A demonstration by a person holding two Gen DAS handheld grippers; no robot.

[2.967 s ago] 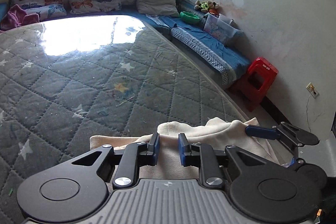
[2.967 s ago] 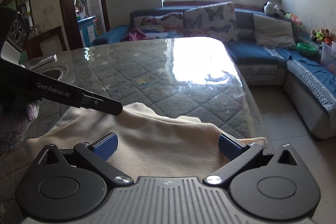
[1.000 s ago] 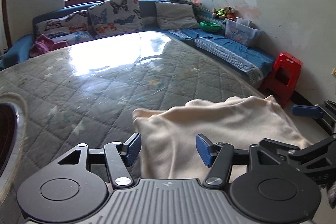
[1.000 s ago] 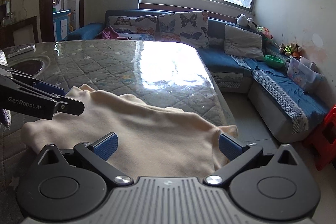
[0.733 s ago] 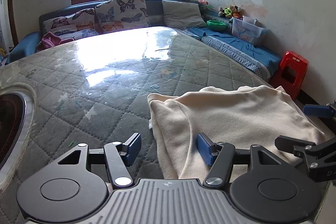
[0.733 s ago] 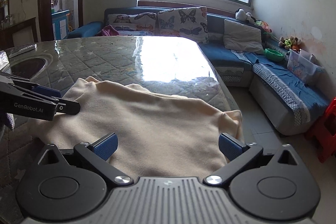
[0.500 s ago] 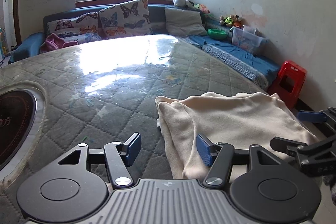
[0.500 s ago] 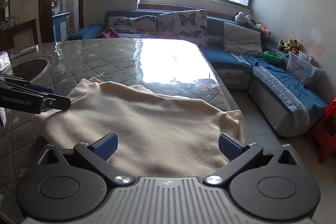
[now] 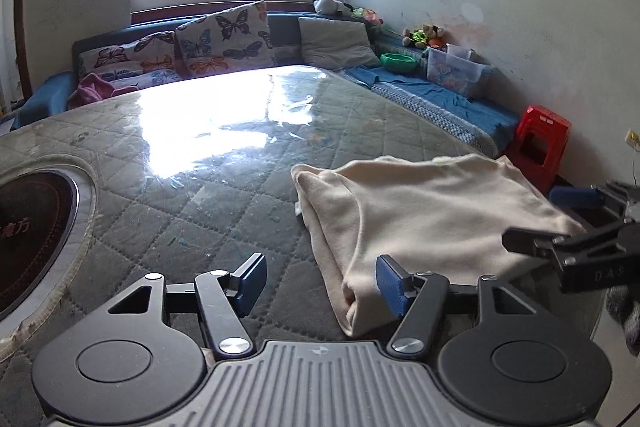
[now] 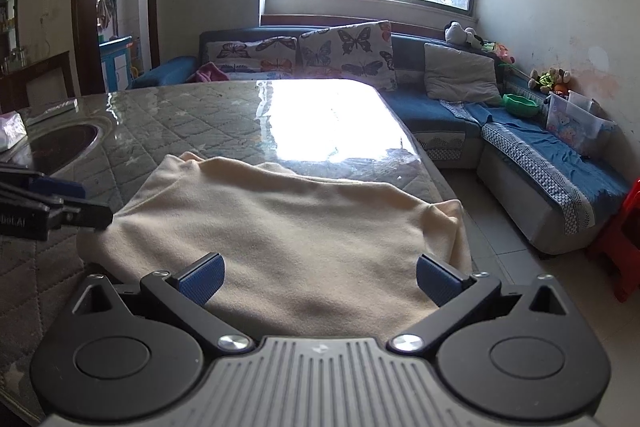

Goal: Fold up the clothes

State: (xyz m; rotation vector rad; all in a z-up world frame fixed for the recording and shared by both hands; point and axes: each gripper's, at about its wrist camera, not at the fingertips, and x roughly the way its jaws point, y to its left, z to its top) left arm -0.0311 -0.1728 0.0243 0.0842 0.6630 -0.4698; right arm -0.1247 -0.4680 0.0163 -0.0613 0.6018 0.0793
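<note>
A cream garment (image 9: 432,211) lies folded over on the quilted table (image 9: 224,187), near its right edge. It also shows in the right wrist view (image 10: 296,235), with one end hanging at the table edge. My left gripper (image 9: 320,285) is open and empty, just short of the garment's near left corner. My right gripper (image 10: 318,277) is open wide and empty, over the near side of the garment. Each gripper shows in the other's view, the right one (image 9: 576,223) and the left one (image 10: 68,201).
A round cooktop (image 9: 36,227) is set in the table at the left. A blue sofa (image 10: 520,155) with butterfly cushions (image 9: 224,39) runs along the back and right. A red stool (image 9: 538,143) stands on the floor at the right. A doorway (image 10: 116,27) is at the far left.
Three seconds ago my left gripper was shut on the garment's edge; it has let go, opened and drawn back. The garment now lies folded on the table. My right gripper stayed open.
</note>
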